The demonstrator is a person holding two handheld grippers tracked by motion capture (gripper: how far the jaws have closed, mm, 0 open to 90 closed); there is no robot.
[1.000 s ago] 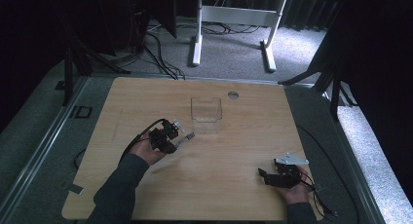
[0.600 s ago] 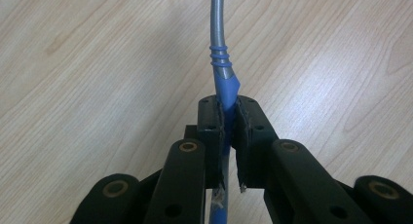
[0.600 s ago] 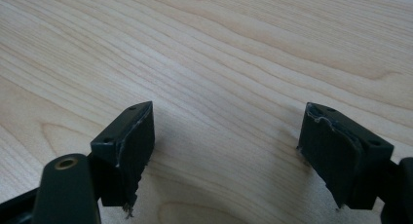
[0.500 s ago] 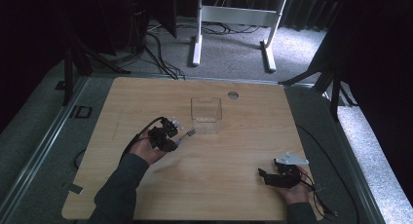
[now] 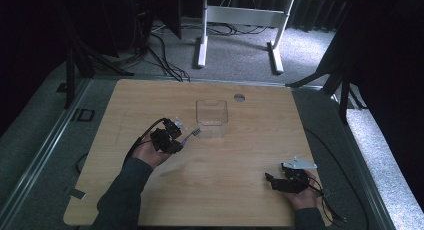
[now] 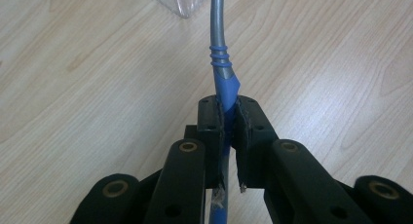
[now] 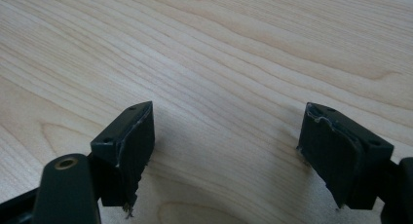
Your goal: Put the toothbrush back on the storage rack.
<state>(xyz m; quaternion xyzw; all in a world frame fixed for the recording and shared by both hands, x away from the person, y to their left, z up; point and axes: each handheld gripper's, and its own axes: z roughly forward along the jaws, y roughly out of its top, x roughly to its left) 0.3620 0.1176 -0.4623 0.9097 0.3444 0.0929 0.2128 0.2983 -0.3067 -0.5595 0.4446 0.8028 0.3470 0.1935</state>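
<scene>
Barely anything has moved since the earlier frame: the left gripper (image 5: pixel 176 138) stays clamped on the blue-handled fork (image 6: pixel 221 75), tines just short of the clear plastic container (image 5: pixel 211 113) mid-tabletop. Looks ready to drop it in. Right gripper (image 5: pixel 274 182) rests wide open and empty near the front right corner.

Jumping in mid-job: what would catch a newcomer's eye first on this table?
The left gripper is shut on a fork with a blue handle, its tines pointing toward the clear box at the table's middle-far part. The right gripper rests open over bare wood near the table's front right.
</scene>
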